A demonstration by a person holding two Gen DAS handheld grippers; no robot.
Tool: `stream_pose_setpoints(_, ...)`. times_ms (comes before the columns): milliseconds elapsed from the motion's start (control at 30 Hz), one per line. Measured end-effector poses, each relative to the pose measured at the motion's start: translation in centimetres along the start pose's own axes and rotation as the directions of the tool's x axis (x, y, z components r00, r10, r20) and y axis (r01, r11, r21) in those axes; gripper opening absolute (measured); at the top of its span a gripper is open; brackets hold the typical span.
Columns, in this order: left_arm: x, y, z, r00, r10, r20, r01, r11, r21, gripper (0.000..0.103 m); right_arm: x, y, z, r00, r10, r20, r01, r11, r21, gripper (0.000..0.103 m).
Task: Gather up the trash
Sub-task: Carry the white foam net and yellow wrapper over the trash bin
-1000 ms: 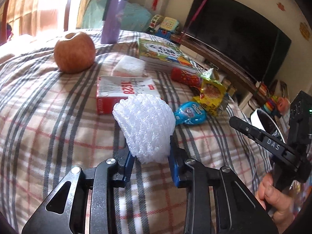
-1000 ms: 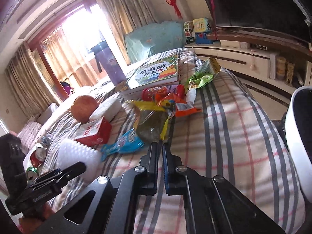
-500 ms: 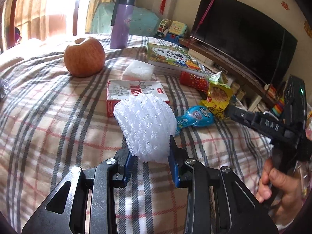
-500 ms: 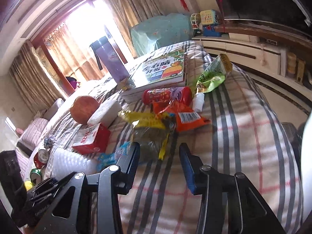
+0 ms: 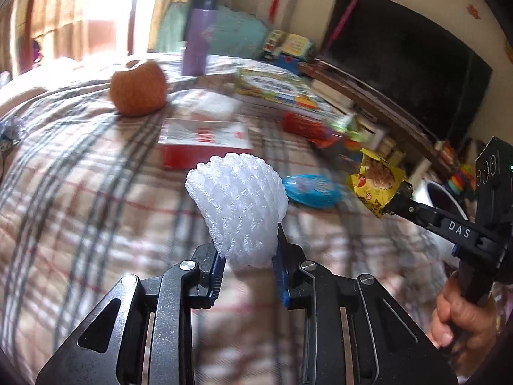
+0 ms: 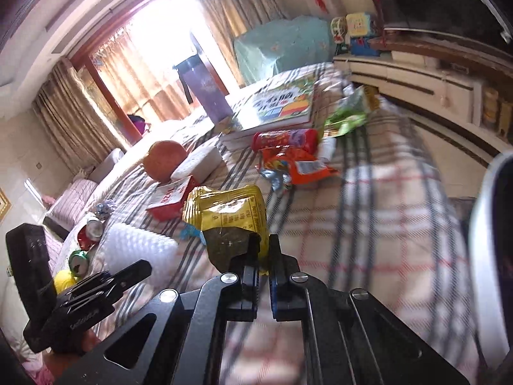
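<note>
My left gripper (image 5: 248,266) is shut on a white foam fruit net (image 5: 239,205) and holds it above the plaid bed cover (image 5: 80,192). My right gripper (image 6: 263,253) is shut on a yellow snack wrapper (image 6: 229,215), lifted off the bed; it also shows in the left wrist view (image 5: 378,179). A blue wrapper (image 5: 312,189), an orange wrapper (image 6: 295,166), a red tube (image 6: 285,138) and a green packet (image 6: 349,115) lie on the bed.
An apple (image 5: 138,89), a red box (image 5: 205,141), a white tissue pack (image 6: 198,163), a picture book (image 6: 279,102) and a purple bottle (image 5: 197,35) are on the bed. A white bin (image 6: 490,240) stands at the right. Cans (image 6: 93,227) lie at the left.
My right gripper opened around the yellow wrapper, then shut on it and lifted it off the bed. My left gripper kept hold of the foam net and shifted slightly.
</note>
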State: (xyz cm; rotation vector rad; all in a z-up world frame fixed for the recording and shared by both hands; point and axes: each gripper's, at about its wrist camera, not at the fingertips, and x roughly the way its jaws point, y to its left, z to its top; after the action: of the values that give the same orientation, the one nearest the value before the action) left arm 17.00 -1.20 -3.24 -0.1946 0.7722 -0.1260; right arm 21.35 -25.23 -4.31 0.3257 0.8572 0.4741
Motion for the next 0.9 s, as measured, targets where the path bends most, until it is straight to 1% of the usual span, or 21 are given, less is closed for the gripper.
stream_pose_setpoints(100, -1.0, -1.9, -0.1, 0.999, -0.053, 0.002, 0.053, 0.998, 0.027, 0.025, -2.6, -0.2, -1.2, 0.999, -0.024, 0.025, 0.024, 1.0, 0.005, 0.005)
stream_pose_setpoints(133, -1.4, -2.6, -0.2, 0.997, -0.082, 0.003, 0.082, 0.996, 0.031, 0.025, -3.3, -0.3, -1.6, 0.999, -0.029, 0.03, 0.028, 1.0, 0.01, 0.005)
stream_pose_setpoints(233, -1.8, -4.6, -0.5, 0.991, -0.13, -0.004, 0.13, 0.99, 0.063, 0.025, -5.6, -0.6, -2.7, 0.997, -0.05, 0.05, 0.049, 0.998, 0.028, 0.005)
stream_pose_setpoints(400, -1.9, -8.0, -1.3, 0.981, -0.193, -0.038, 0.196, 0.974, 0.116, 0.025, -8.5, -1.2, -3.3, 0.993, -0.09, 0.079, 0.087, 0.995, 0.049, 0.005)
stream_pose_setpoints(633, -2.3, -11.0, -1.6, 0.969, -0.24, -0.051, 0.246, 0.954, 0.172, 0.025, -11.1, -2.6, -4.6, 0.984, -0.143, 0.104, 0.133, 0.987, 0.09, 0.005)
stream_pose_setpoints(900, -2.3, -13.0, -1.7, 0.962, -0.261, -0.076, 0.271, 0.94, 0.206, 0.025, -13.0, -4.2, -5.2, 0.974, -0.177, 0.138, 0.159, 0.979, 0.13, 0.005)
